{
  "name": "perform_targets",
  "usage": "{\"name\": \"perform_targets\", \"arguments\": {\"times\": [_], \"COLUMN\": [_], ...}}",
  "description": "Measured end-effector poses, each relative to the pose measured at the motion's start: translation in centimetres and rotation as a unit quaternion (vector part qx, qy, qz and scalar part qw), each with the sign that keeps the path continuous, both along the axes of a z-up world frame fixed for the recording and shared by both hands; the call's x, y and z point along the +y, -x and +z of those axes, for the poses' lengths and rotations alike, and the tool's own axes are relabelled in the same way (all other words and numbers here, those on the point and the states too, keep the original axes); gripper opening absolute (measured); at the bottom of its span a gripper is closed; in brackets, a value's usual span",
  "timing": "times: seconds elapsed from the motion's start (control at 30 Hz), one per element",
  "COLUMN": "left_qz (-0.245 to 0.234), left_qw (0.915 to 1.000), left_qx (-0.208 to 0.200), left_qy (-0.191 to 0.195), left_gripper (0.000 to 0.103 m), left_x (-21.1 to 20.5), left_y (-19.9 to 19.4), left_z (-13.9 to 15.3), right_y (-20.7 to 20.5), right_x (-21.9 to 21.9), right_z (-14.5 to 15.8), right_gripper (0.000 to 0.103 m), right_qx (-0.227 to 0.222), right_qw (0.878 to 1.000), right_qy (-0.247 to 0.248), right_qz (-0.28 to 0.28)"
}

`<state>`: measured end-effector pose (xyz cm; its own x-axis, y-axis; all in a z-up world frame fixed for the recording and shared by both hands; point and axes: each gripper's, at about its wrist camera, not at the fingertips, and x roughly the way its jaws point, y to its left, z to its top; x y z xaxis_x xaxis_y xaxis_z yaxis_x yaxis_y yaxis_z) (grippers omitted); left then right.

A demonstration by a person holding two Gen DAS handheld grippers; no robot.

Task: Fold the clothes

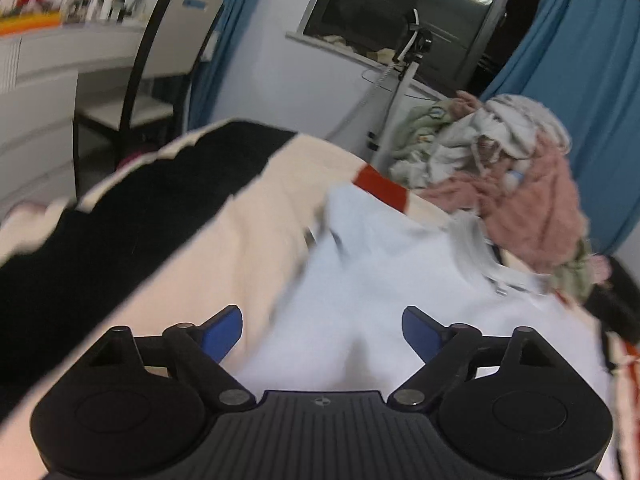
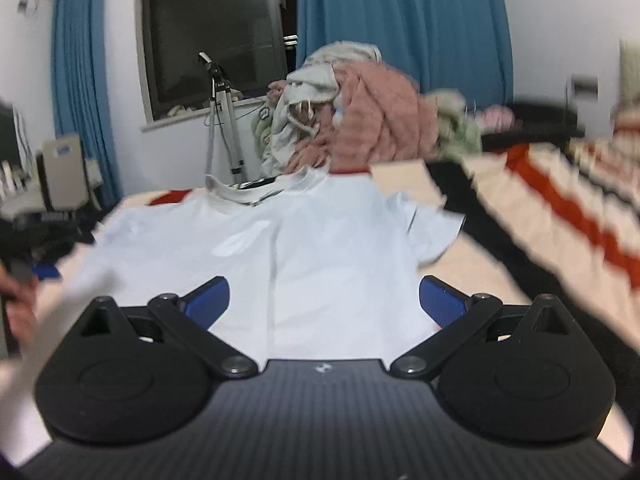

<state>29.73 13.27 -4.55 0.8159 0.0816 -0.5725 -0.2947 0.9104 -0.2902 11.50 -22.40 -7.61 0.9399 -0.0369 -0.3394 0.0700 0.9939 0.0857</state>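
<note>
A white T-shirt [image 2: 312,248] lies spread on the bed, collar toward the far edge, one sleeve [image 2: 432,232] crumpled at the right. My right gripper [image 2: 324,300] hovers open over the shirt's lower part, nothing between its blue pads [image 2: 210,300]. In the left wrist view the same white shirt [image 1: 380,272] lies rumpled ahead, and my left gripper [image 1: 322,330] stands open just above it, with no cloth between the pads. The other gripper and a hand [image 2: 18,300] show blurred at the left edge of the right wrist view.
A heap of unfolded clothes [image 2: 360,120], pink and pale, is piled at the far side of the bed [image 1: 224,240], which has a cream, black and red striped cover. A tripod [image 2: 224,120] stands by the window. A chair [image 1: 160,80] and white desk [image 1: 60,52] stand left.
</note>
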Motion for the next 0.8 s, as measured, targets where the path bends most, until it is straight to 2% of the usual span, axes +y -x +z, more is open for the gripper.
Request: {"name": "perform_targets", "arguments": {"times": [0.1,0.2,0.27,0.33,0.37,0.4,0.43,0.53,0.6,0.63,0.7,0.77,0.8], "left_qz": [0.009,0.023,0.035,0.033,0.027,0.02,0.016,0.0,-0.026,-0.046,-0.101,-0.155,-0.181], "left_qw": [0.9996,0.9995,0.9992,0.999,0.9987,0.998,0.9963,0.9862,0.9689,0.9567,0.9322,0.9017,0.8934], "left_qx": [-0.01,-0.019,-0.013,-0.003,0.003,0.008,0.012,0.013,0.012,0.012,0.011,0.011,0.013], "left_qy": [-0.023,-0.01,-0.012,-0.03,-0.044,-0.059,-0.083,-0.165,-0.246,-0.287,-0.347,-0.404,-0.411], "left_gripper": [0.086,0.08,0.069,0.041,0.036,0.026,0.015,0.004,0.003,0.003,0.003,0.003,0.003], "left_x": [0.2,0.5,0.5,0.0,-0.5,-0.9,-1.7,-4.9,-8.2,-9.9,-13.5,-17.2,-18.9], "left_y": [-3.5,-6.3,-8.3,-10.0,-10.8,-11.6,-12.0,-12.8,-13.0,-13.1,-12.5,-11.9,-11.3], "left_z": [0.1,-0.2,-0.8,-1.3,-1.6,-1.8,-1.8,-1.4,-1.2,-1.3,-1.8,-2.4,-2.9], "right_y": [-1.4,-2.8,-3.6,-4.3,-4.6,-4.8,-5.0,-5.4,-5.2,-5.0,-4.7,-4.5,-4.4], "right_x": [0.2,0.4,0.2,-0.3,-0.6,-0.9,-1.1,-1.8,-2.1,-2.2,-2.4,-2.7,-2.8], "right_z": [-0.1,-0.9,-1.6,-2.3,-2.6,-2.8,-3.1,-3.5,-3.5,-3.5,-3.4,-3.3,-3.2], "right_gripper": [0.103,0.103,0.103,0.103,0.103,0.103,0.103,0.103,0.103,0.103,0.103,0.103,0.103], "right_qx": [-0.018,-0.02,-0.012,-0.003,0.001,0.005,0.009,0.018,0.02,0.02,0.018,0.018,0.019], "right_qw": [1.0,0.999,0.999,1.0,1.0,1.0,1.0,1.0,0.999,0.999,0.999,0.998,0.998], "right_qy": [0.023,0.032,0.03,0.015,0.006,0.001,-0.004,-0.016,-0.025,-0.029,-0.027,-0.028,-0.03], "right_qz": [0.002,0.007,0.01,0.007,0.004,-0.001,-0.005,-0.016,-0.023,-0.025,-0.034,-0.044,-0.049]}}
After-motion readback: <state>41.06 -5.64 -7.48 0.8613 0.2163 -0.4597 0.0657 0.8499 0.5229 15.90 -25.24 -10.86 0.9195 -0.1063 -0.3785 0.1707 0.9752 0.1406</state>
